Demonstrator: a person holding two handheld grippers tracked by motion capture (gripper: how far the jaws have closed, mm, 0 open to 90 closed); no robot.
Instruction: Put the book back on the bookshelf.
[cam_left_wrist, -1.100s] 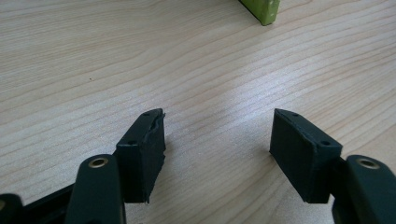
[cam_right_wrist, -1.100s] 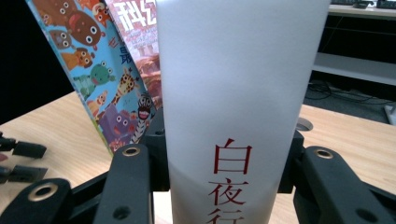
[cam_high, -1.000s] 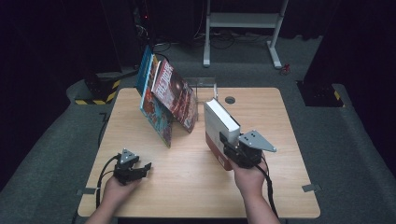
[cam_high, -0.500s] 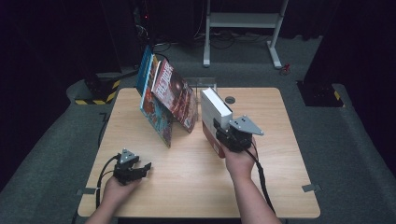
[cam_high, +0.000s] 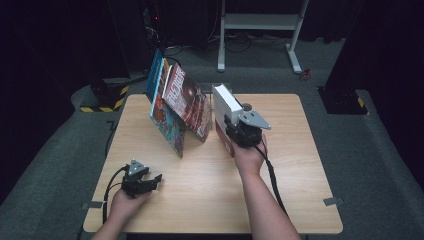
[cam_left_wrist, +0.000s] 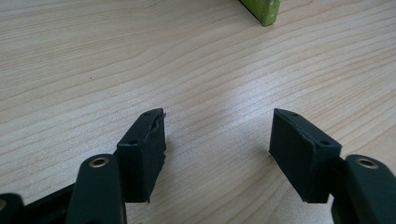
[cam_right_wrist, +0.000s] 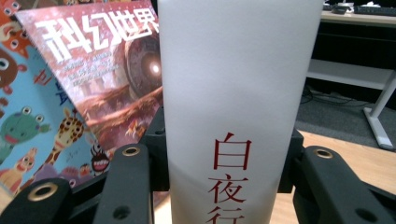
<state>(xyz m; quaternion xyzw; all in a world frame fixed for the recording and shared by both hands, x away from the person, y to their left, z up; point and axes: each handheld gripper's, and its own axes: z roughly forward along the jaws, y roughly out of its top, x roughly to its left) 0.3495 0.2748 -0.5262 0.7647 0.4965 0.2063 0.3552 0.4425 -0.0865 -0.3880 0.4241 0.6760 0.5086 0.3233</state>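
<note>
A thick white book (cam_high: 225, 102) with red characters on its spine (cam_right_wrist: 238, 93) stands upright on the wooden table (cam_high: 300, 165). My right gripper (cam_high: 234, 131) is shut on it, its jaws pressing both covers (cam_right_wrist: 229, 158). Just left of it several magazines lean in a slanted row: a reddish science-fiction magazine (cam_high: 186, 99) (cam_right_wrist: 107, 65) nearest, and a colourful cartoon-animal book (cam_high: 167, 125) (cam_right_wrist: 32, 116) in front. My left gripper (cam_high: 150, 180) rests near the table's front left, open with bare wood between its jaws (cam_left_wrist: 217, 140).
A green book corner (cam_left_wrist: 264, 8) shows at the top of the left gripper view. A small dark round object (cam_high: 246, 106) lies behind the white book. A white metal frame (cam_high: 260, 25) and a yellow-black striped block (cam_high: 107, 97) stand on the floor beyond the table.
My right gripper has carried the white book to the left, closer to the leaning magazines. The left gripper has stayed where it was.
</note>
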